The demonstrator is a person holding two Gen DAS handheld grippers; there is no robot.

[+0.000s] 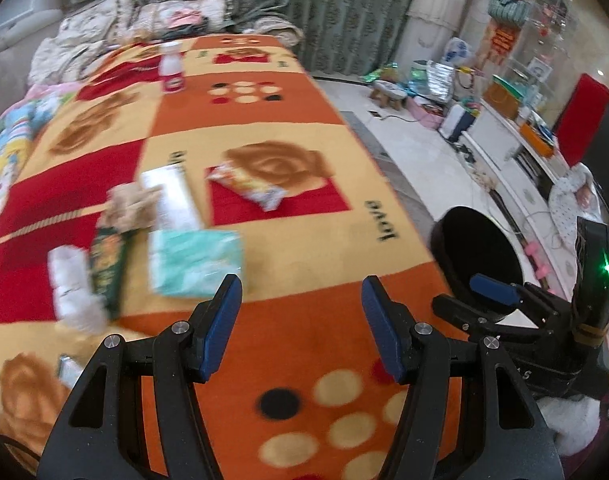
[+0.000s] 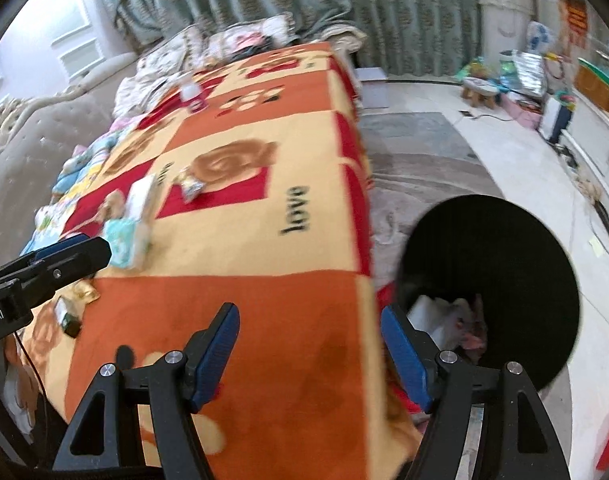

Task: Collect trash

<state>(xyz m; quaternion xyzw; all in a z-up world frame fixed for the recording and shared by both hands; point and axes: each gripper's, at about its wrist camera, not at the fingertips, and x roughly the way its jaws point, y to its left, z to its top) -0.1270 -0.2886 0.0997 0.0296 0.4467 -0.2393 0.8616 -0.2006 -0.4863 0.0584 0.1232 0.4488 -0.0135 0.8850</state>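
Note:
Trash lies on a patterned blanket (image 1: 304, 208): a teal tissue pack (image 1: 194, 262), a white box (image 1: 172, 198), a snack wrapper (image 1: 248, 186), a green wrapper (image 1: 104, 268), a crumpled white tissue (image 1: 74, 288) and a small white bottle (image 1: 171, 67). My left gripper (image 1: 300, 324) is open and empty, just short of the tissue pack. A black bin (image 2: 488, 284) stands on the floor beside the bed with trash inside. My right gripper (image 2: 310, 354) is open and empty over the blanket's edge, next to the bin. It also shows in the left wrist view (image 1: 492, 292).
Pillows and bedding (image 1: 116, 32) pile up at the bed's far end. A small card (image 2: 66, 316) lies on the blanket at near left. A stool (image 1: 388, 92), bags and low cabinets (image 1: 516, 148) line the far wall. Green curtains (image 1: 304, 4) hang behind.

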